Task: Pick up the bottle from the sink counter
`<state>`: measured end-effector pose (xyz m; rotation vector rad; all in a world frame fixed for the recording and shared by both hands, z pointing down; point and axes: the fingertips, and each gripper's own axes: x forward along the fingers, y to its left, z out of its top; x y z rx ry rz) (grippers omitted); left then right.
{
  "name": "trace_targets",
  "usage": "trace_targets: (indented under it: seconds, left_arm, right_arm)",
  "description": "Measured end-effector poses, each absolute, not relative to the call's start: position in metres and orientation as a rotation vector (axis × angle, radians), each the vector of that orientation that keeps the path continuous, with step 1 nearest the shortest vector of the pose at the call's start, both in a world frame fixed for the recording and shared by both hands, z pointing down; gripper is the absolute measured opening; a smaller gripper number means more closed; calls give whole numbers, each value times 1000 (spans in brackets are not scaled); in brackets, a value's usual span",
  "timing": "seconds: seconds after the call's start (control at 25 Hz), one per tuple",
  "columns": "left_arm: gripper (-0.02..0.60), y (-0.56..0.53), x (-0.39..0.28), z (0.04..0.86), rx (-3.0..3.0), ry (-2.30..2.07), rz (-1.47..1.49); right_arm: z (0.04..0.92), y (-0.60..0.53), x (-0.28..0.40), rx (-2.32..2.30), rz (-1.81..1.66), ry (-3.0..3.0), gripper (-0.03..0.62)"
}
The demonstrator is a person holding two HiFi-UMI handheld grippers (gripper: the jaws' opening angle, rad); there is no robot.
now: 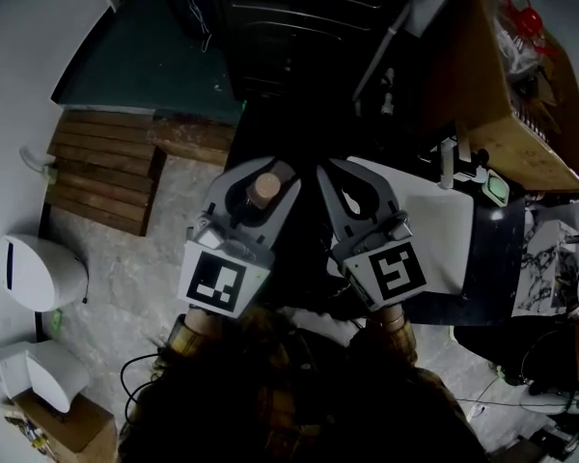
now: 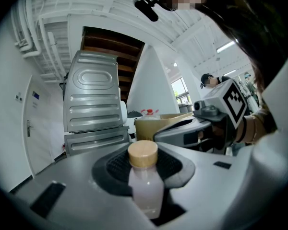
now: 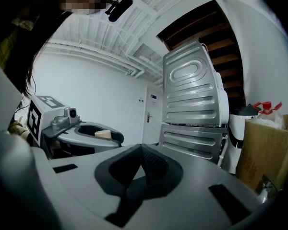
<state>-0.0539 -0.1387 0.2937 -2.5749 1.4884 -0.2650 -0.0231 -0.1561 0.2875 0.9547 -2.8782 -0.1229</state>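
Observation:
A small bottle (image 2: 145,188) of pale milky liquid with a tan cap (image 2: 143,153) stands upright between the pads of my left gripper (image 2: 144,170), which is shut on it. From the head view only the cap (image 1: 264,188) shows inside the left gripper (image 1: 261,174), held level in front of the person. My right gripper (image 1: 345,174) hangs beside it on the right. Its dark pads (image 3: 151,164) meet at the tip with nothing between them. The right gripper view also shows the left gripper (image 3: 86,133) off to the left.
A grey ribbed metal cabinet (image 2: 93,99) stands ahead. A cardboard box (image 1: 521,104) sits at the right above a white counter (image 1: 434,230). On the floor at the left lie a wooden pallet (image 1: 106,167) and a white appliance (image 1: 39,273).

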Motion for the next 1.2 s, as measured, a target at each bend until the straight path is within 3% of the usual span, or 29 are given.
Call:
trace_targets:
  seconds: [1.2]
  left_arm:
    - [127,-129,-46,291,-2631,1356,-262]
  right_arm:
    - [290,-156,-15,965,-147,-2861,15]
